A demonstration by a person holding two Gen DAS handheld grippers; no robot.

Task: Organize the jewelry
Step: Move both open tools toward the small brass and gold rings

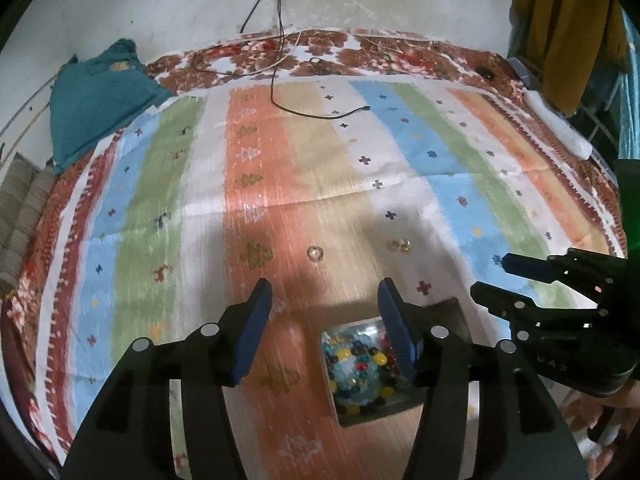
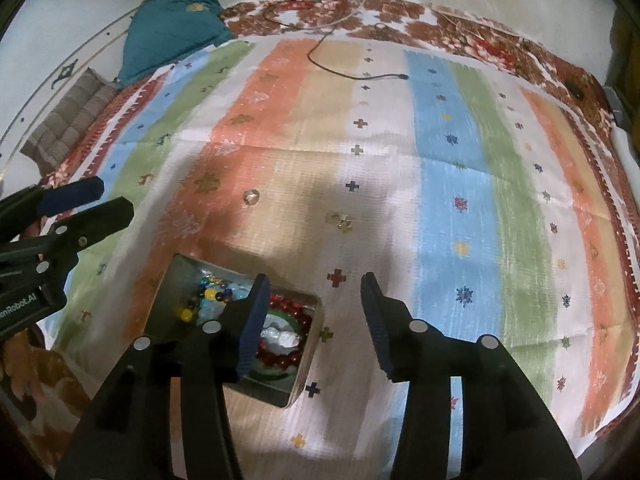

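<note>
A metal tin (image 1: 454, 316) (image 2: 310, 344) lies on the striped cloth and holds a multicolour bead bracelet (image 1: 360, 372) (image 2: 208, 296) and a red bead bracelet (image 2: 290, 314). A small ring (image 1: 315, 254) (image 2: 251, 197) and a gold earring pair (image 1: 401, 245) (image 2: 339, 219) lie loose on the cloth beyond the tin. My left gripper (image 1: 325, 290) is open and empty above the tin. My right gripper (image 2: 314, 286) is open and empty just right of the tin; it also shows in the left wrist view (image 1: 490, 276).
A striped cloth (image 1: 280, 184) (image 2: 460, 200) covers a bed with a red patterned sheet beneath. A teal garment (image 1: 96, 96) (image 2: 172, 28) lies at the back left. A black cable (image 1: 320, 114) (image 2: 360, 76) trails over the far side. A white remote-like object (image 1: 560, 126) lies at the right edge.
</note>
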